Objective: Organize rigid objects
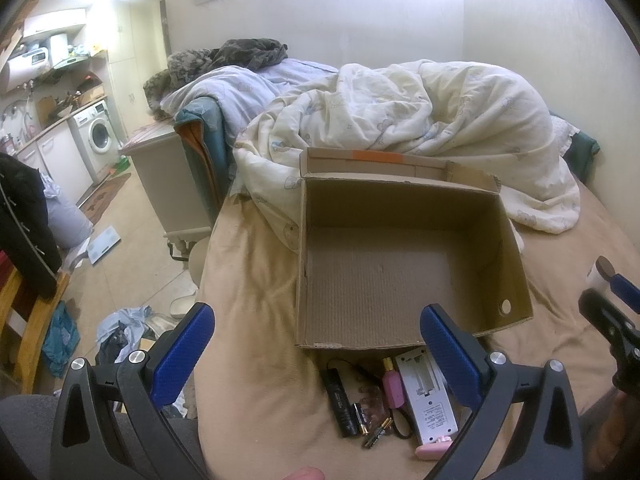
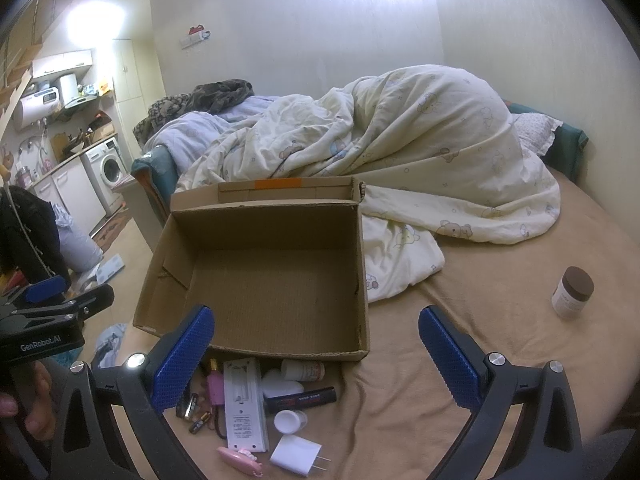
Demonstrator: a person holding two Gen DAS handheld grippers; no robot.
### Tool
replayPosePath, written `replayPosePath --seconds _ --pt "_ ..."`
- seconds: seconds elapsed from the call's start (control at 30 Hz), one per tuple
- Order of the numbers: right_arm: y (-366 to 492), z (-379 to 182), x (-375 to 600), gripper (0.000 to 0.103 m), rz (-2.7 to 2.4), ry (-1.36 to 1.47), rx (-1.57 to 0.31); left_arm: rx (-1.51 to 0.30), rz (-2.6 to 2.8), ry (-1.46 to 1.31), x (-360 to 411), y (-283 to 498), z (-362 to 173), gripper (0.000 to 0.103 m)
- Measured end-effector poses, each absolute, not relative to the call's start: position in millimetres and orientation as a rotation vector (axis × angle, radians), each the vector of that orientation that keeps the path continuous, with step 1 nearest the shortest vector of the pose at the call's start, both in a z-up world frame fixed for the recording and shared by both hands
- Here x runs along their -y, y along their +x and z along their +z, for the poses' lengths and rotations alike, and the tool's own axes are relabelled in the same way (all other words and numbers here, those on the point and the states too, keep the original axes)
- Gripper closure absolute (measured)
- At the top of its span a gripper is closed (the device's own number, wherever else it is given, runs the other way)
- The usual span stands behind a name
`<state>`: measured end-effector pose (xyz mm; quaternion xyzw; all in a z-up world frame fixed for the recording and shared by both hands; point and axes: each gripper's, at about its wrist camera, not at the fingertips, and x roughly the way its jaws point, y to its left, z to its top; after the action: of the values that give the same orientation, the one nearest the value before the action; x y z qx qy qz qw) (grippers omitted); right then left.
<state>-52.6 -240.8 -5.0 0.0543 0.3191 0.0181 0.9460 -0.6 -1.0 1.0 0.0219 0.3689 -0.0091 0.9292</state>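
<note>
Cardboard box (image 2: pixel 272 280) empty; small items (image 2: pixel 256 404) lie unsorted on the bed (image 2: pixel 460 360); both tongs, left (image 1: pixel 316 336) and right (image 2: pixel 316 340), spread, holding nothing.

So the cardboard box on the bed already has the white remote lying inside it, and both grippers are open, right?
Not quite. The cardboard box is empty; the white remote lies on the bed in front of it, as the right wrist view shows. The left gripper and the right gripper are indeed open.
</note>
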Motion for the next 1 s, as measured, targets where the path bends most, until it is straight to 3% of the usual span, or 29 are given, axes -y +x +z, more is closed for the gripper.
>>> replayPosePath --seconds 0.83,1.0 --pt "-47 -19 235 0.0 0.032 0.101 -0.713 -0.831 0.059 -0.067 -34 15 -7 0.001" --pt "-44 -24 242 0.0 0.028 0.122 -0.759 -0.995 0.043 -0.125 -41 35 -38 0.002"
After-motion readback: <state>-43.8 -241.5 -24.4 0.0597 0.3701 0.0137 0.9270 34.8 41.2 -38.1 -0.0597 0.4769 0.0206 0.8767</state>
